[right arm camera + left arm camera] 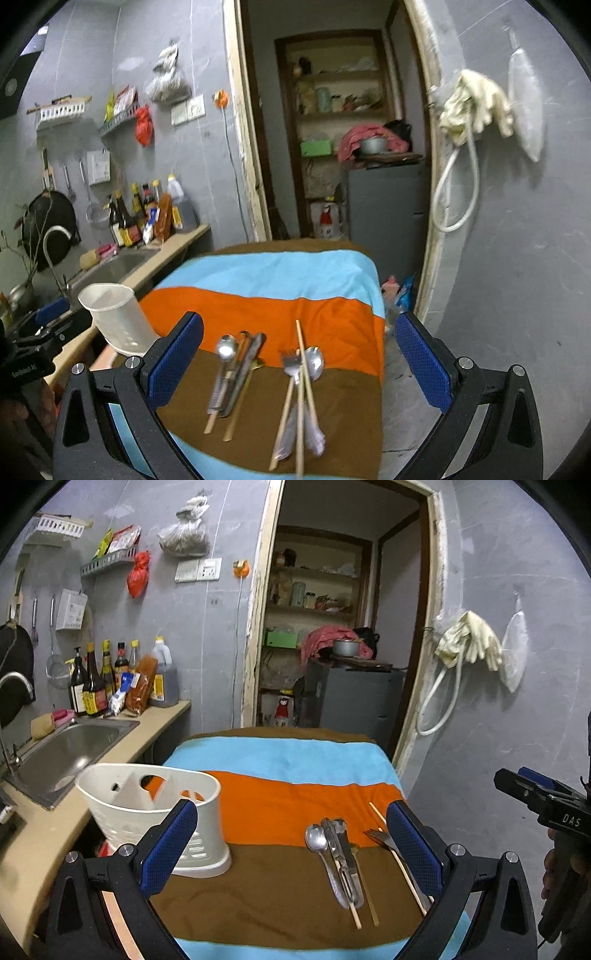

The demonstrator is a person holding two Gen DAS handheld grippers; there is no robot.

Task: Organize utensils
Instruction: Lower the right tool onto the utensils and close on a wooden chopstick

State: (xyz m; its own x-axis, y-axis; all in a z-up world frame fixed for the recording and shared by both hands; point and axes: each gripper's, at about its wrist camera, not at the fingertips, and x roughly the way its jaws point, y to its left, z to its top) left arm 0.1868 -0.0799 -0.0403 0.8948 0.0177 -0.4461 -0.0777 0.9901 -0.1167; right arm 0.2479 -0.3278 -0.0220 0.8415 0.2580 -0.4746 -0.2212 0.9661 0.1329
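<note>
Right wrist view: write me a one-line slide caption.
Open right gripper hovers over spoons, a fork and chopsticks on a striped cloth, white utensil holder at left.

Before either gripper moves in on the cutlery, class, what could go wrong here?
1. The chopsticks lie crossed over the fork and a spoon, so lifting one piece may drag or flick the others.
2. That pile sits near the table's right edge; a nudged piece could slide off to the floor.
3. The white utensil holder stands at the table's left edge, so a careless drop-in might tip it off.
</note>
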